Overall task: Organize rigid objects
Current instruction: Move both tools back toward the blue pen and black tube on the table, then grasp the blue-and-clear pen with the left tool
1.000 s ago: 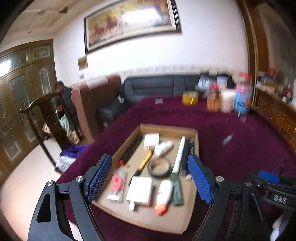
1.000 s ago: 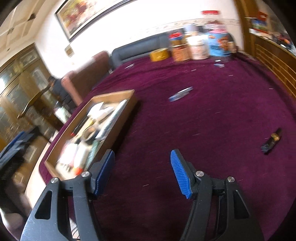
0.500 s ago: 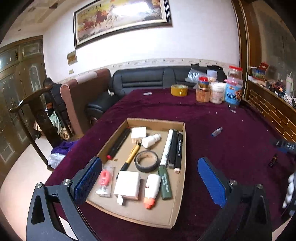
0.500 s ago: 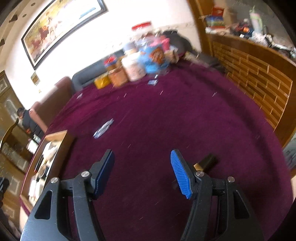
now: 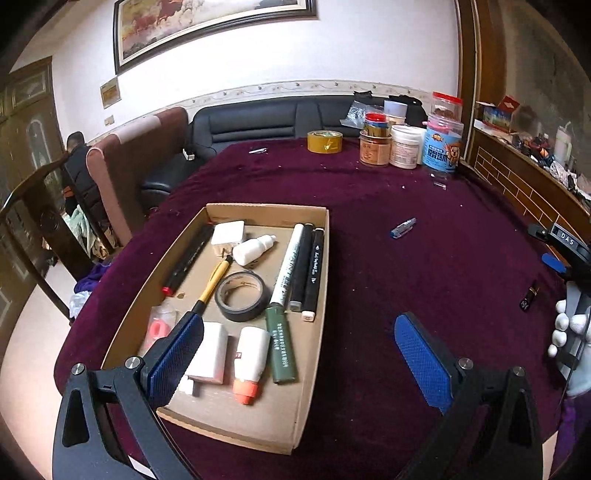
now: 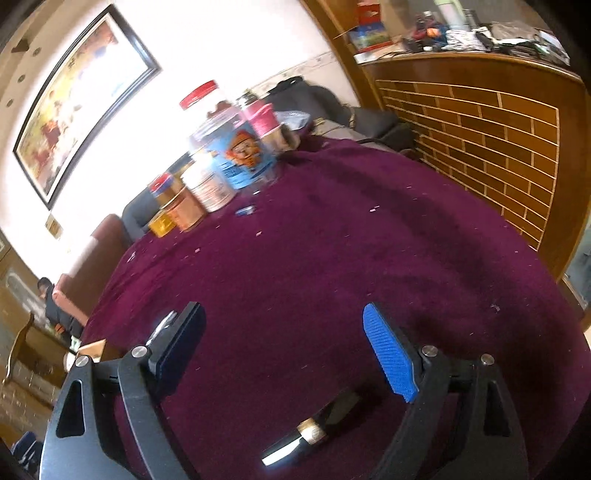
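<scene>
Your left hand-held gripper gapes empty over the cardboard tray's 3 o'clock rim; your right hand-held gripper is opening, straddling the black-and-gold tube on bare worktop.

framed painting, black sofa, brick-pattern counter

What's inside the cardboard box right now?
The cardboard box holds markers, a black tape roll, a white dropper bottle, chargers, a yellow-handled tool. The left gripper's finger covers part of the near-left corner.
</scene>
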Demonstrator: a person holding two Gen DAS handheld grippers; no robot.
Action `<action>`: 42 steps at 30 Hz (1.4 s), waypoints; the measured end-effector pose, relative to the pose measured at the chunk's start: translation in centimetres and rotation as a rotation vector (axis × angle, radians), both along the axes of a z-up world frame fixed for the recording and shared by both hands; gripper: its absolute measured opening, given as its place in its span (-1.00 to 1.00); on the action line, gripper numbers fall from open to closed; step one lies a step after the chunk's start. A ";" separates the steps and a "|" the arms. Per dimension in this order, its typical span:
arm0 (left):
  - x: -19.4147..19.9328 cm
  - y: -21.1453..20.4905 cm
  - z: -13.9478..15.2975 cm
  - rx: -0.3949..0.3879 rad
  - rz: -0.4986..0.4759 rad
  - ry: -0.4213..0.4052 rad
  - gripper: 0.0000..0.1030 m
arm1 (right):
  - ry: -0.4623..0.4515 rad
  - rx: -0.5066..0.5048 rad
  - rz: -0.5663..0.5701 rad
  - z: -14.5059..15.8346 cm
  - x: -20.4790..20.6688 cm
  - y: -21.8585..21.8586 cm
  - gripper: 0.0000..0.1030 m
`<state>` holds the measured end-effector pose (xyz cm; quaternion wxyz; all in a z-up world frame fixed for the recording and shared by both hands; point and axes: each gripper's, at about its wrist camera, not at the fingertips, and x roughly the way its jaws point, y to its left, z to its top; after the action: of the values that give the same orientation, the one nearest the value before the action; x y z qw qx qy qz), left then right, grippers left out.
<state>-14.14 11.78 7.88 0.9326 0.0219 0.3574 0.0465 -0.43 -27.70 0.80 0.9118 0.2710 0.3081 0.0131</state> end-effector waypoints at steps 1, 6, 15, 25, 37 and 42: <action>0.1 -0.1 0.0 0.001 -0.002 0.003 0.98 | -0.005 0.008 -0.005 0.0 -0.1 -0.5 0.70; 0.8 -0.7 0.0 -0.004 0.000 0.018 0.98 | -0.051 0.027 -0.033 0.5 -1.1 -1.2 0.70; 1.8 -0.8 -0.6 0.066 0.074 0.004 0.98 | -0.026 -0.062 -0.055 0.6 -1.2 -0.5 0.70; 10.1 -9.2 -2.0 0.050 -0.236 0.119 0.98 | 0.006 -0.011 -0.172 -0.2 -1.1 -3.6 0.70; 23.3 -12.6 -8.2 0.031 -0.302 0.310 0.89 | 0.085 0.001 -0.180 -1.3 -0.2 -4.3 0.70; 24.4 -11.8 -8.8 -0.026 -0.312 0.303 -0.41 | 0.131 0.012 -0.165 -2.1 0.4 -4.3 0.70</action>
<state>10.28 -0.01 -0.91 0.8643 0.0717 0.4862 -0.1069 -0.05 -32.02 -1.31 0.8861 0.3011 0.3435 -0.0781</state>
